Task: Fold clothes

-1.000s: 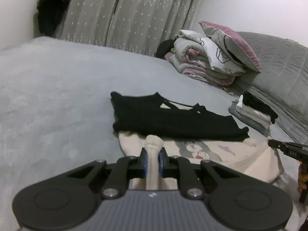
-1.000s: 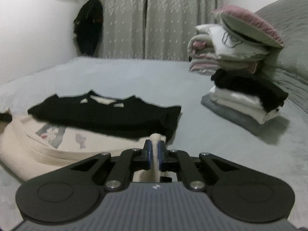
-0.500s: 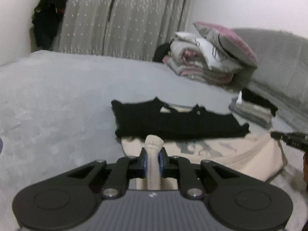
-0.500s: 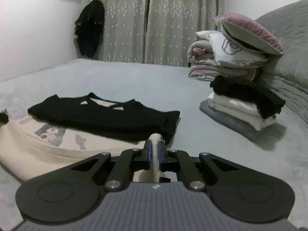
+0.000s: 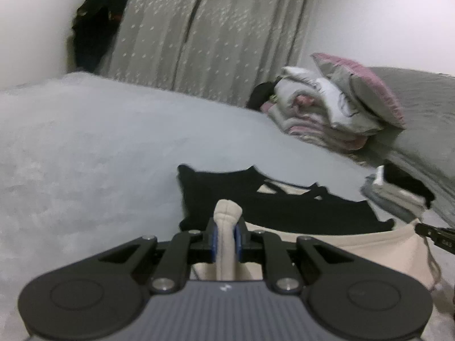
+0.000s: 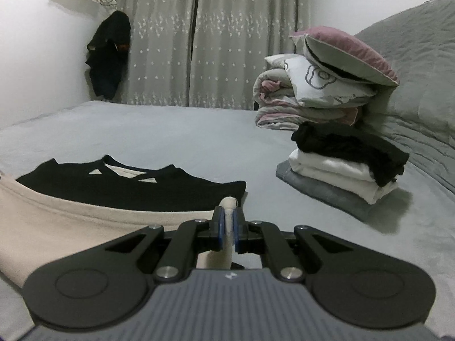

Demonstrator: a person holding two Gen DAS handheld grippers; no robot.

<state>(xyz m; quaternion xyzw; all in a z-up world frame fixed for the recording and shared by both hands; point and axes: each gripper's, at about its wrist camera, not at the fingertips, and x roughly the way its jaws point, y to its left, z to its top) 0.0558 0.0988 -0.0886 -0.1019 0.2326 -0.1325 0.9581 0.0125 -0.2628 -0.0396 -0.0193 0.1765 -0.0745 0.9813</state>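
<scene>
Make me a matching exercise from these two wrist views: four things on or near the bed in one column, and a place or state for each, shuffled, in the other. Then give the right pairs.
Things
1. cream garment
2. black top
3. pink-edged pillow
4. black item by the curtain

Places or states
A. hangs against the wall
B. pinched at two edges by the left gripper and the right gripper
C. tops the rolled bedding
D. lies flat on the cream fabric, cream showing through its neck opening

Pairs: 1-B, 2-D, 3-C, 4-A
</scene>
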